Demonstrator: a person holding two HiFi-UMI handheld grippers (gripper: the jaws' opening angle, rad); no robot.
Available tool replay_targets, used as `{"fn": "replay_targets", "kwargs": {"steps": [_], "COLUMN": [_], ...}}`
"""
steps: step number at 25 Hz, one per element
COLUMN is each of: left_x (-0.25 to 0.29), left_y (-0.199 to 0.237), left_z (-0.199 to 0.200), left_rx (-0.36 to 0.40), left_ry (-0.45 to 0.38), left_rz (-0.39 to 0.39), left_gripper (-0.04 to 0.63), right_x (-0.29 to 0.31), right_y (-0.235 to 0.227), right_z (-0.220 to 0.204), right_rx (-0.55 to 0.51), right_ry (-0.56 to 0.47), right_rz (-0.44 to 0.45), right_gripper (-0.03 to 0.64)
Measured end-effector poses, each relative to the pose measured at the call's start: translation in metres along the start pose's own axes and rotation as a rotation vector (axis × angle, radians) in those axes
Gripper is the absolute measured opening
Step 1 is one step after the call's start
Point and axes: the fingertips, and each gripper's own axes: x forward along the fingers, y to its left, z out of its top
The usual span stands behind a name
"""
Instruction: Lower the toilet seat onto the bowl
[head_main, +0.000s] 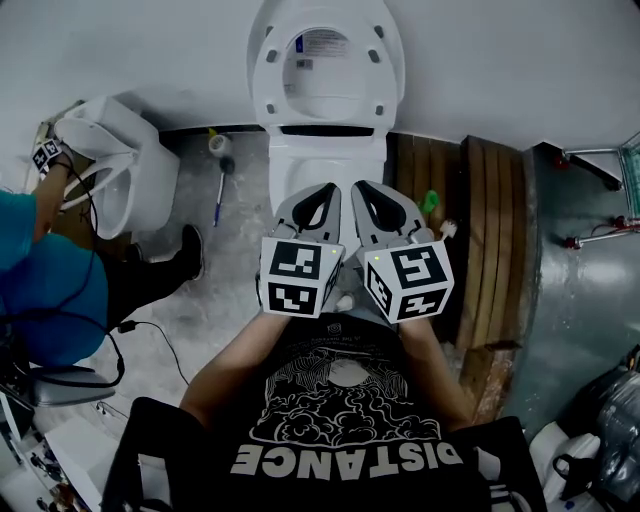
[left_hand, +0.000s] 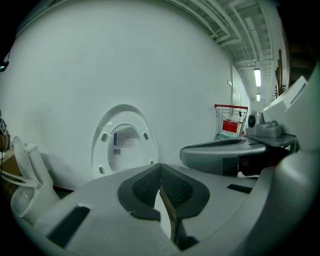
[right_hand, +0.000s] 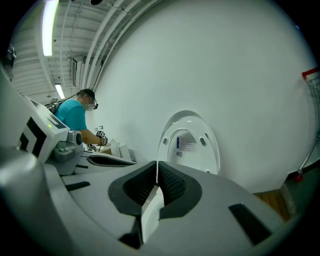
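The white toilet seat (head_main: 327, 65) stands raised with its lid against the wall, above the bowl (head_main: 325, 158). Both grippers hover side by side over the front of the bowl, short of the seat. My left gripper (head_main: 328, 188) is shut with nothing in it, and so is my right gripper (head_main: 362, 186). In the left gripper view the upright seat (left_hand: 124, 140) shows beyond the closed left gripper (left_hand: 160, 166). The right gripper view shows the same seat (right_hand: 189, 142) past the closed right gripper (right_hand: 157, 165).
A second toilet (head_main: 110, 170) stands at the left, with a person in a teal shirt (head_main: 40, 280) beside it. A blue-handled brush (head_main: 220, 195) lies left of the bowl. Wooden slats (head_main: 490, 240) cover the floor on the right. A red cart (left_hand: 231, 122) is far off.
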Motion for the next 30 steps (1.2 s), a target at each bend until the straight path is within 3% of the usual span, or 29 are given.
{"fn": "replay_targets", "kwargs": {"steps": [18,30], "left_x": [0.104,0.177], "left_y": [0.108,0.166], "left_z": [0.062,0.113], "left_rx": [0.083,0.189], "left_ry": [0.043,0.052], "left_rz": [-0.151,-0.257], "left_gripper": [0.012,0.014], "right_x": [0.139,0.212], "right_y": [-0.047,-0.097], "right_z": [0.058,0.095], "right_rx": [-0.05,-0.139], "right_ry": [0.055,0.107], "right_rz": [-0.057,-0.122], "right_gripper": [0.02,0.021]}}
